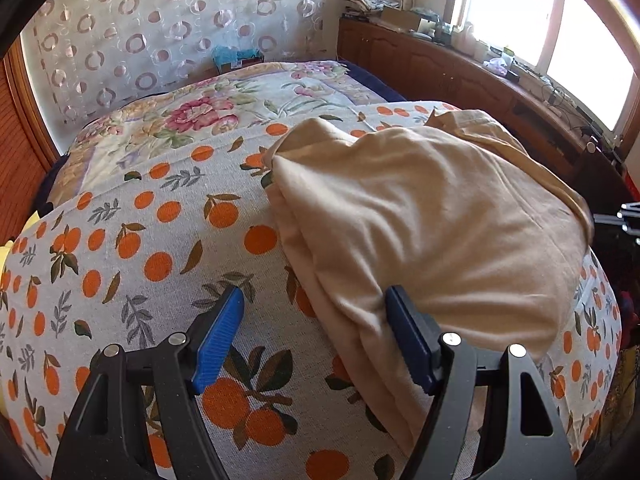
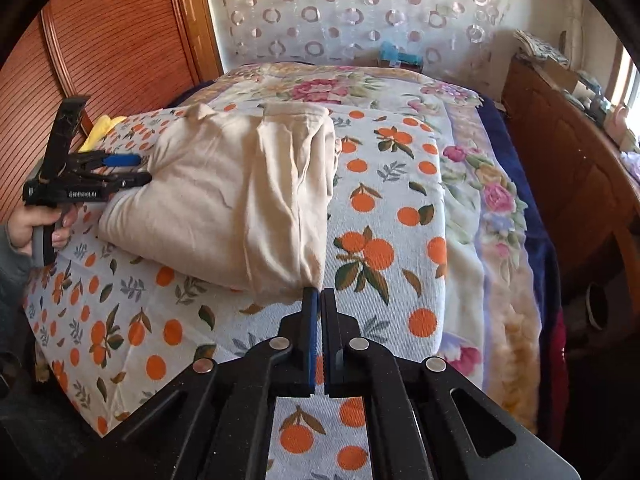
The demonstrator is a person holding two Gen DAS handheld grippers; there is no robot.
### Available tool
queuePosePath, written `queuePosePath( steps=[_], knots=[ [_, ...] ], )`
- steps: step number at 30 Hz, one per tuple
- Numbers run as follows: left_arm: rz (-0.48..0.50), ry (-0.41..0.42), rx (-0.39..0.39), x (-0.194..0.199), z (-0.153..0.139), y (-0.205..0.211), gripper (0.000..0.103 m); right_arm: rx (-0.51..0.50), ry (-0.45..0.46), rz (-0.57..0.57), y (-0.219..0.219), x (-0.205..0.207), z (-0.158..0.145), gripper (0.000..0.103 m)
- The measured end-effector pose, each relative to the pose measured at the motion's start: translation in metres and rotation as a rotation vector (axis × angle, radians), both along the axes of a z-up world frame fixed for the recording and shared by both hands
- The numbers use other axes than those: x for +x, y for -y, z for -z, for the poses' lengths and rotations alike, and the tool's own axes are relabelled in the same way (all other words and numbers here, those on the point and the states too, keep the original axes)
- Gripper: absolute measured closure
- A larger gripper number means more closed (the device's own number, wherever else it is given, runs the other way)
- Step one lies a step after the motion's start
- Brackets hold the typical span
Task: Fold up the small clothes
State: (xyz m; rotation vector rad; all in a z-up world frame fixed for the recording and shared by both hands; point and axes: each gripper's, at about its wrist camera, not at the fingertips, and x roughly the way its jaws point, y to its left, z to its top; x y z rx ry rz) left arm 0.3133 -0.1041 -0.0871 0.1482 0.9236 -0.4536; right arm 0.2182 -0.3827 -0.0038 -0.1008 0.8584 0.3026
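Around the work, a bed point(image 2: 460, 264) is carrying a floral blanket point(image 1: 224, 108), and over it an orange-print cloth point(image 1: 160, 264) is lying spread. On that cloth a cream garment point(image 1: 432, 216) is sitting folded into a thick, layered bundle, toward the right side in the left wrist view.

Behind the bed, a curtain with ring patterns point(image 2: 360, 12) is hanging, and a teal item point(image 2: 400, 58) is showing at its foot. A wooden cabinet point(image 1: 452, 72) is running along under a bright window point(image 1: 516, 12), its top crowded with small clutter too blurred to name. A reddish slatted panel point(image 2: 100, 52) is standing on the other side, with something yellow point(image 2: 100, 130) peeking out beside the cloth's far corner.

The left tongs point(image 1: 316, 304) are standing spread wide, straddling the near edge of the garment, one blue pad on the fabric and the other over the bare cloth. In the right wrist view a hand point(image 2: 36, 226) is gripping their handle, and white lettering on the body is reading roughly "GenRobot.AI".

The right tongs point(image 2: 320, 300) are pressed together at the near corner of the garment; whether fabric is caught between them I cannot tell.
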Motion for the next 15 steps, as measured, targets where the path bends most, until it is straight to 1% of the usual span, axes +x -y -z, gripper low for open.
queuePosePath(
  steps=[1,2,4,6,8,13,14,15],
  knots=[
    [0.000,-0.002,-0.004,0.000,0.000,0.000,0.029,0.003,0.022,0.028,0.001,0.000,-0.001,0.102],
    [0.000,-0.004,-0.003,0.000,0.000,0.001,0.029,0.020,0.035,0.042,0.003,0.001,-0.003,0.099],
    [0.000,-0.001,-0.006,0.000,-0.001,0.000,0.029,0.060,0.066,0.044,0.001,0.004,-0.009,0.091],
    [0.000,0.001,-0.010,0.000,-0.002,0.001,0.029,0.049,0.088,0.037,-0.009,0.010,-0.011,0.066],
    [0.001,0.003,-0.013,0.004,-0.005,0.001,0.029,0.076,0.098,-0.001,-0.023,0.018,-0.010,0.054],
    [0.007,0.002,0.015,0.007,-0.001,0.007,0.029,0.049,0.049,-0.069,-0.056,0.041,0.009,0.054],
    [0.007,-0.003,0.015,0.007,0.001,0.007,0.029,0.024,0.041,-0.075,-0.059,0.045,0.011,0.059],
    [0.006,-0.006,0.014,0.007,0.002,0.007,0.029,-0.007,0.040,-0.077,-0.060,0.047,0.014,0.091]
  ],
)
